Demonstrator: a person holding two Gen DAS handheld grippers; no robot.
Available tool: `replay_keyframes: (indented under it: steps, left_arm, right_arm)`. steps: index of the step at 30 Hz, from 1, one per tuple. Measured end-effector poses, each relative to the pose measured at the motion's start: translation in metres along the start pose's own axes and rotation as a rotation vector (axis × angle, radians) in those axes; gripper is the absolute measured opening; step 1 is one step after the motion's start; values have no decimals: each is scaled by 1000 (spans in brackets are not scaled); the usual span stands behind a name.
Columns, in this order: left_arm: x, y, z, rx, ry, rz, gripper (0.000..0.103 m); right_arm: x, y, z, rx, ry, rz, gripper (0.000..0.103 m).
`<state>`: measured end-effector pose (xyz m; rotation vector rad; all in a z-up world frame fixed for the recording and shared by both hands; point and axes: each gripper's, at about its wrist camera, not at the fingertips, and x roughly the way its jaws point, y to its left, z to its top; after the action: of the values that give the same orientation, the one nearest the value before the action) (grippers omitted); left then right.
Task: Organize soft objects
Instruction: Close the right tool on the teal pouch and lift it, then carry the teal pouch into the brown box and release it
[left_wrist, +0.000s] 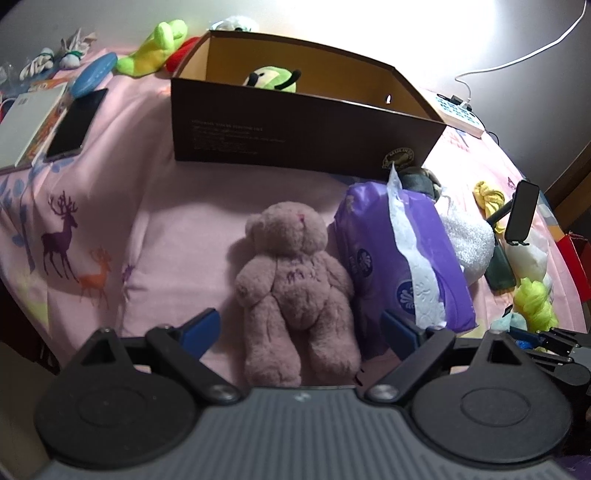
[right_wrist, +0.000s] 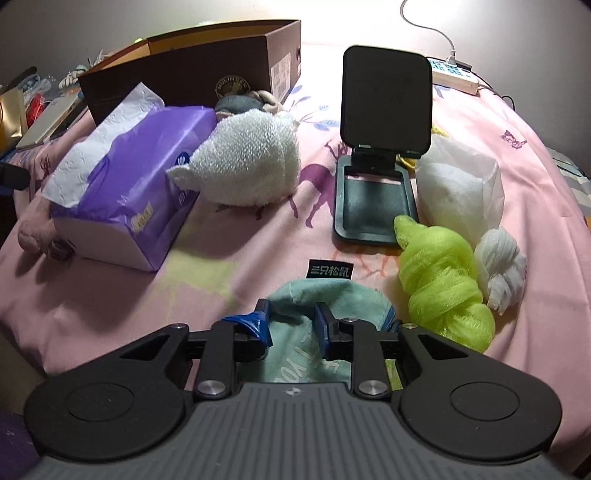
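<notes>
A mauve teddy bear (left_wrist: 295, 291) lies on the pink bedsheet, its legs between the wide-open fingers of my left gripper (left_wrist: 299, 332). Behind it stands an open brown cardboard box (left_wrist: 295, 129) with a green plush (left_wrist: 273, 79) inside. My right gripper (right_wrist: 291, 325) is shut on a teal cloth (right_wrist: 325, 299) lying on the sheet. Beside it lie a lime mesh bundle (right_wrist: 443, 280), a white knotted cloth (right_wrist: 502, 269) and a white fluffy plush (right_wrist: 247, 162).
A purple tissue pack (left_wrist: 402, 258) lies right of the bear; it also shows in the right wrist view (right_wrist: 140, 177). A black phone stand (right_wrist: 380, 147) and a white bag (right_wrist: 461, 184) sit ahead. A phone (left_wrist: 77, 122), books and a lime plush (left_wrist: 155, 48) lie far left.
</notes>
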<state>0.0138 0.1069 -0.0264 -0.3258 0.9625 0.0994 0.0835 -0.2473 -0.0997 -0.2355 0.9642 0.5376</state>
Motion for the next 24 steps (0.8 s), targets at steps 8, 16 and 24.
replay_keyframes:
  steps: [8, 16, 24]
  left_arm:
    - [8, -5, 8, 35, 4, -12, 92]
    - [9, -7, 15, 62, 1, -20, 92]
    - [11, -2, 17, 71, -1, -41, 92]
  right_arm:
    - [-4, -8, -3, 106, -62, 15, 0]
    - [-27, -14, 0, 164, -198, 35, 0]
    - [-69, -36, 34, 351, -324, 214, 0]
